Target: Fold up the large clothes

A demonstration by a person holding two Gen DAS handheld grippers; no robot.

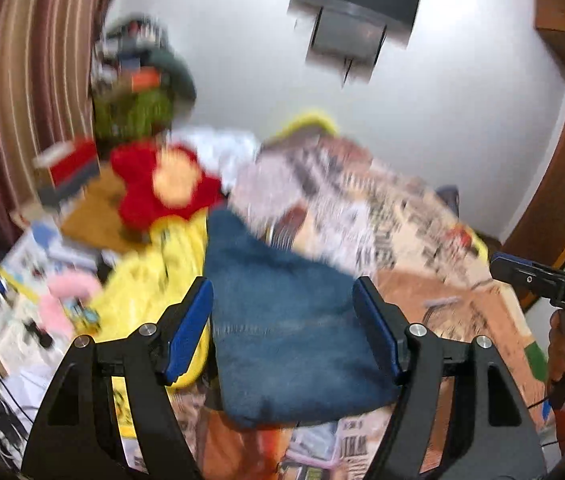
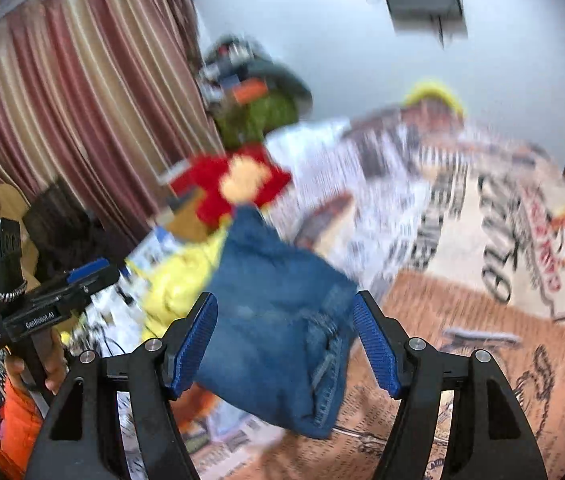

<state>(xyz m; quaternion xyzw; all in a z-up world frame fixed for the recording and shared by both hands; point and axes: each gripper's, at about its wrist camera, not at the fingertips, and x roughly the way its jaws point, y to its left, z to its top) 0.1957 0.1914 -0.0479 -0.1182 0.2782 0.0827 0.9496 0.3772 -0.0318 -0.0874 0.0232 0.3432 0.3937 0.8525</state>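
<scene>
**Folded jeans lie on the bed, both tools held wide above them**

The left tool [image 1: 282, 324] hangs over the bed [image 1: 462, 320] with its blue pads spread wide and nothing between them touching either pad. Straight ahead of it and below lies the folded blue denim garment [image 1: 282, 320], a compact bundle on the printed bedspread. The right tool [image 2: 284, 340] is just as wide, its ribbed blue pads clear of the cloth; the same denim bundle [image 2: 282, 328] sits ahead of it and slightly to its left side, a seam and hem visible along the near edge.

Both views are smeared by motion, so fine detail is lost. To the left of the jeans from either tool lies a yellow cloth [image 1: 154, 280], and beyond that a red plush toy [image 1: 162, 188] with a pale face. Farther ahead a white patterned garment [image 2: 346, 184] is spread over the bedspread. A striped curtain [image 2: 82, 100] hangs at the far left and a dark wall-mounted unit [image 1: 354, 4] sits high on the white wall.

In the right tool's view the other tool appears at the left edge, gripped by a hand [image 2: 48, 364] above an orange sleeve [image 2: 18, 420].
</scene>
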